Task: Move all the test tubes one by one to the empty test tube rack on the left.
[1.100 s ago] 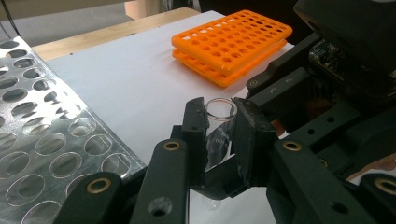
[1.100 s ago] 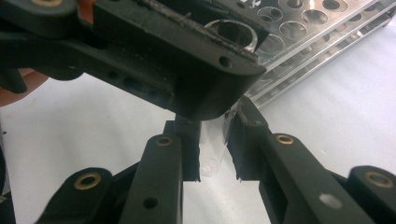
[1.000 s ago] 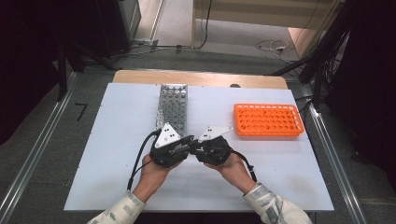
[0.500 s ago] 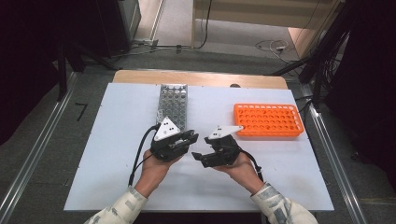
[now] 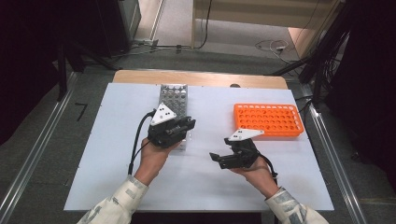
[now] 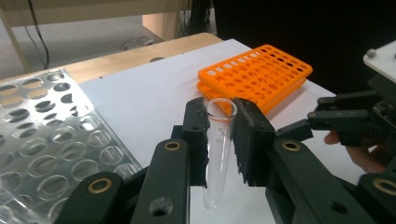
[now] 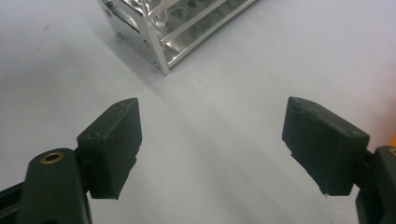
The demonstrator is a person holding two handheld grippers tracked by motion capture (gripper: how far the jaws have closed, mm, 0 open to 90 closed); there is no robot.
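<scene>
Over metal rack (image 5: 173,100): left gripper (image 6: 219,135) pinching tube (image 6: 217,144); right gripper (image 7: 212,149) just opened, empty.

Looks like a lab. A white table (image 5: 116,154) in the middle of a dim room, with grey floor all around. Two racks full of round holes for test tubes: a shiny metal rack (image 5: 172,100) and an orange rack (image 5: 268,119). A clear glass tube (image 6: 218,149) too, the kind used for science. Black cables (image 5: 205,28) lying on the floor at the back, and metal rails (image 5: 32,158) running down both sides of the table.
</scene>
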